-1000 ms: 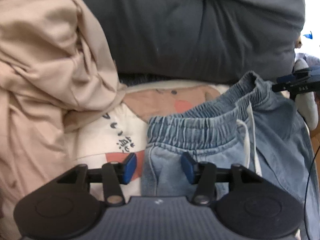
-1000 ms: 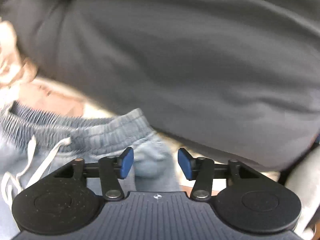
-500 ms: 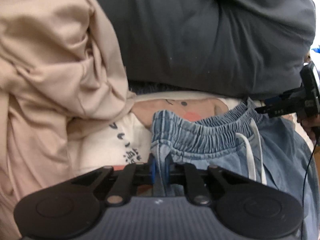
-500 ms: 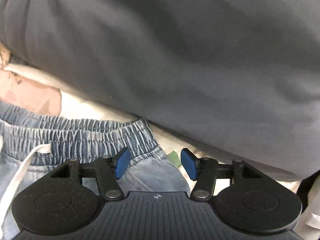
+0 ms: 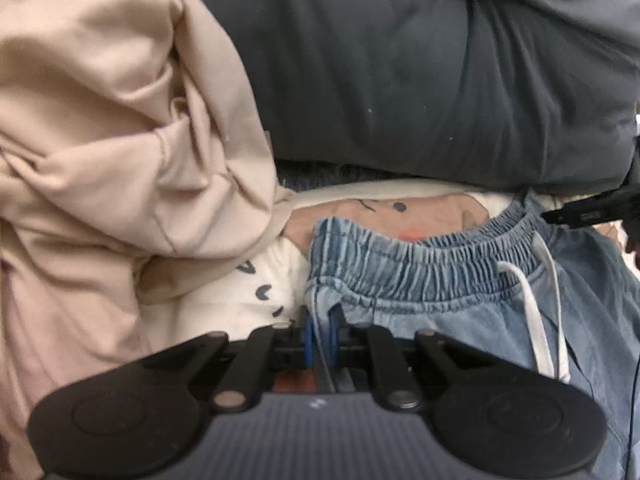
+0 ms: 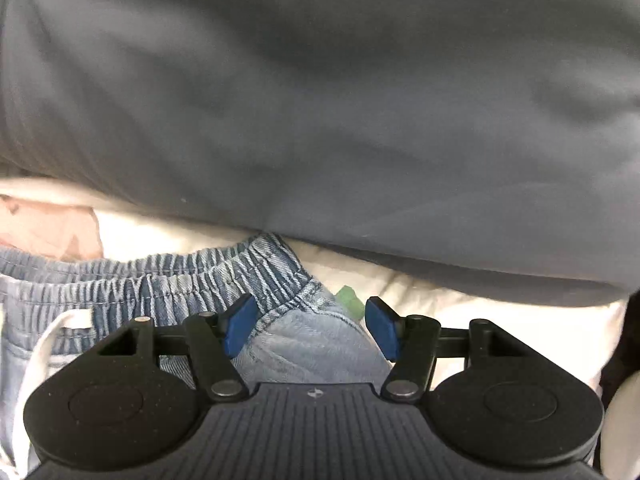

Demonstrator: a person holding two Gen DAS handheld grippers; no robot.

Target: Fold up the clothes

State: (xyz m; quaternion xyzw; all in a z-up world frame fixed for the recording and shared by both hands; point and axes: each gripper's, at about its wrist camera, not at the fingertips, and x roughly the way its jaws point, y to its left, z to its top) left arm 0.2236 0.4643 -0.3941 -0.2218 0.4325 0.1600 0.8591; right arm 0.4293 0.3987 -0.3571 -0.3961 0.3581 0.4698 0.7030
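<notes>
While the left gripper (image 5: 320, 338) is clamped on a pinch of denim just below the waistband (image 5: 424, 268) at the left corner of the blue jeans (image 5: 472, 320), the right gripper (image 6: 306, 330) is held with its jaws spread wide about the opposite corner of that same waistband, and no cloth is caught between them.

The jeans are seen lying on a cream printed garment (image 5: 248, 292), with a beige garment (image 5: 120, 140) heaped to the left of the waistband and a dark grey garment (image 5: 440, 72) bulked just beyond it. A white drawstring (image 5: 532, 312) hangs down from the front of the waistband.

By these views, a two-corner hold on the waistband is being set up. For this to be done well, the right pads (image 6: 238, 326) should be brought over the side seam so that both layers of denim are taken in, level with the left hold, and the cream cloth underneath should be kept out of the bite. The drawstring should be left free of either grip. Once both corners are held, the waistband can be drawn taut and even, so that the jeans are carried clear of the grey bulk without being twisted.
</notes>
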